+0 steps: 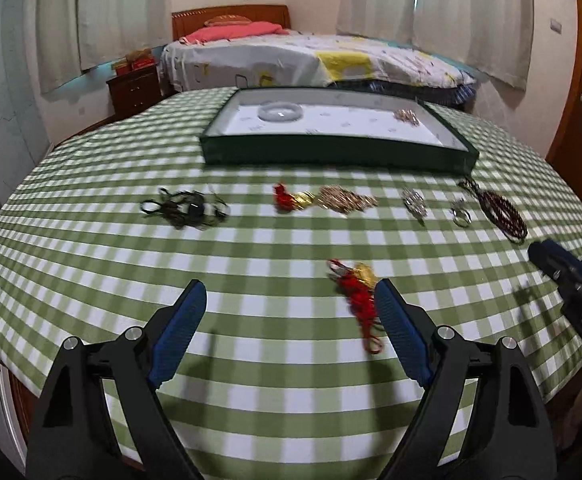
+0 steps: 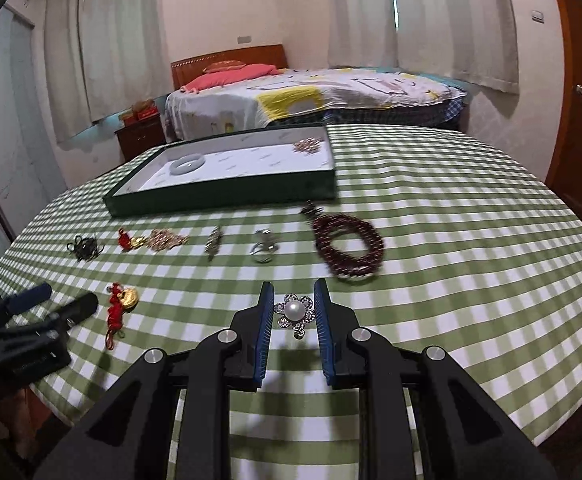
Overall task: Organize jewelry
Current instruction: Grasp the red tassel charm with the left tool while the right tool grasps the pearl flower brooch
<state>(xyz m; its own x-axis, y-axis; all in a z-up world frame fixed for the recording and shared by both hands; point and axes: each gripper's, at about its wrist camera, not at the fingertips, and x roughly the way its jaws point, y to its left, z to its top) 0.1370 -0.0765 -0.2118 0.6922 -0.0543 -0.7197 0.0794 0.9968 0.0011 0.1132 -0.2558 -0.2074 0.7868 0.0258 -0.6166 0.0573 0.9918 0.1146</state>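
Right tongs (image 2: 293, 312) straddle brooch (image 2: 294, 313), not yet clamped; left tongs (image 1: 289, 312) released beside charm (image 1: 357, 296); tray (image 1: 331, 152) awaits.

Between my right fingers sits a pearl flower brooch (image 2: 295, 314), flat on the cloth. Beside my left lies a red-corded gold charm (image 1: 357, 294). Farther off, a row: black cord tangle (image 1: 187, 208), second red-and-gold charm (image 1: 293, 199), gold chain (image 1: 345, 199), silver ring (image 2: 265, 248), dark red bead bracelet (image 2: 349, 250). The green tray (image 2: 227, 198) holds a pale bangle (image 2: 187, 165).
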